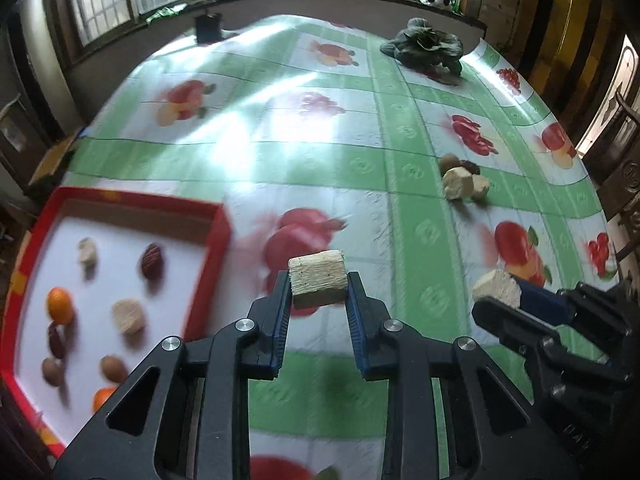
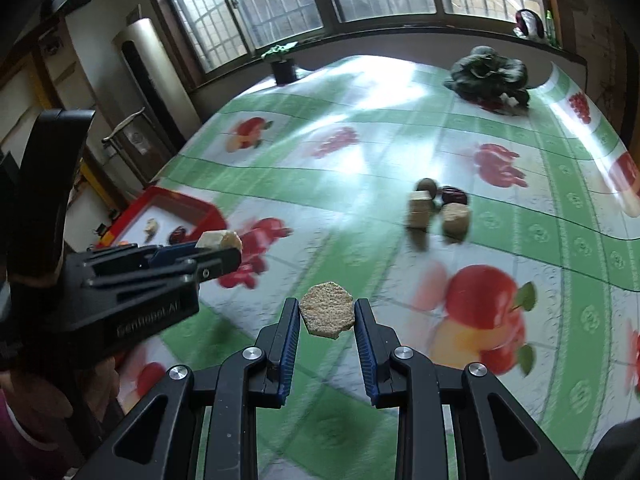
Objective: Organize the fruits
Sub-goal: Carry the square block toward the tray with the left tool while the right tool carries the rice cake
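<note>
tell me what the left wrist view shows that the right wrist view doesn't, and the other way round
Only the left wrist view shows most of the red tray's floor, with oranges and brown fruits.

Only the right wrist view shows the hexagonal face of the right gripper's piece and a hand under the left gripper.

Both show each gripper shut on a beige piece, the small pile on the tablecloth and the dark leafy greens.

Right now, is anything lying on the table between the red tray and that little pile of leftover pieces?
No. In the left wrist view, only bare tablecloth separates the red tray from the pile.
</note>
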